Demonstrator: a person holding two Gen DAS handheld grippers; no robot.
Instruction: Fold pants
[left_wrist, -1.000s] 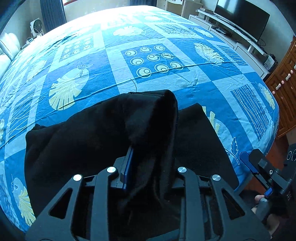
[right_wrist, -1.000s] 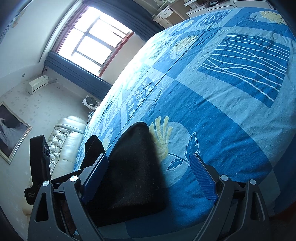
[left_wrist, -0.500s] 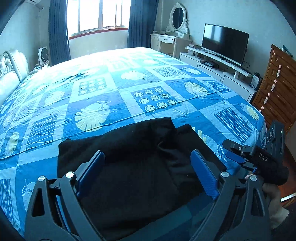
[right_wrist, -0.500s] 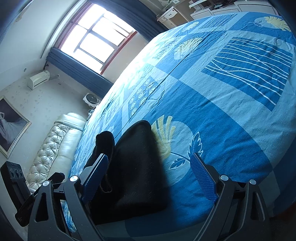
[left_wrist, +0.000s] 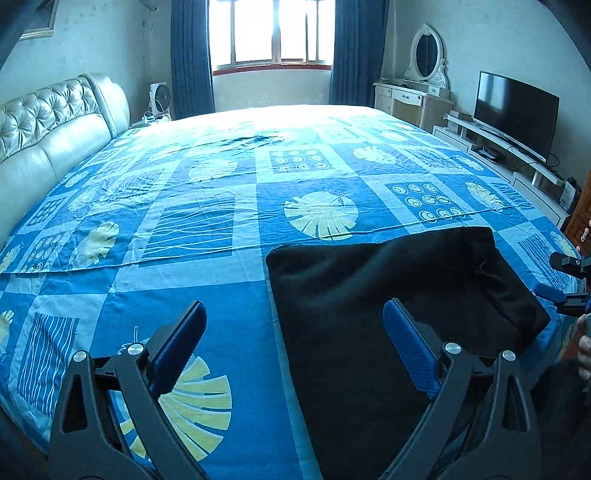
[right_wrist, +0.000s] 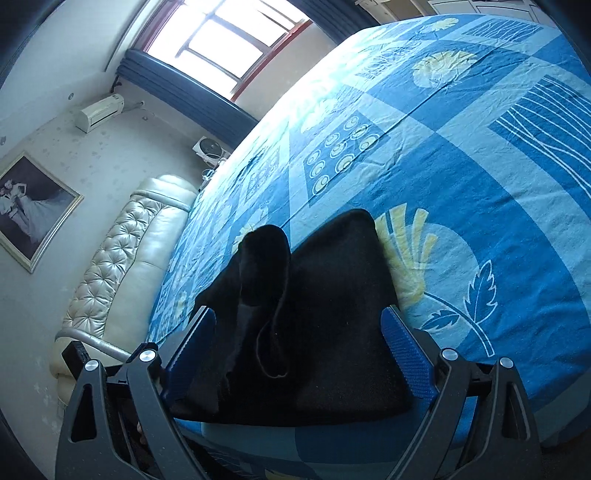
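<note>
The black pants (left_wrist: 373, 295) lie folded into a rough rectangle on the blue patterned bedspread (left_wrist: 221, 206), near the bed's front right corner. My left gripper (left_wrist: 291, 336) is open and empty, raised above the pants' left edge. The pants also show in the right wrist view (right_wrist: 314, 314), with a raised fold on their left side. My right gripper (right_wrist: 297, 339) is open and empty, low over the pants' near end. It also shows in the left wrist view (left_wrist: 565, 284) at the right edge.
A padded headboard (left_wrist: 44, 125) lines the bed's left side. A TV (left_wrist: 513, 110) on a low stand and a dressing table (left_wrist: 417, 99) stand to the right. A wooden dresser (left_wrist: 581, 225) is at the right edge. The window (left_wrist: 273, 33) is behind the bed.
My left gripper let go of the pants fold, opened, then rose and swung left. The fold now rests on the pants. My right gripper stayed open and shifted slightly over the pants.
</note>
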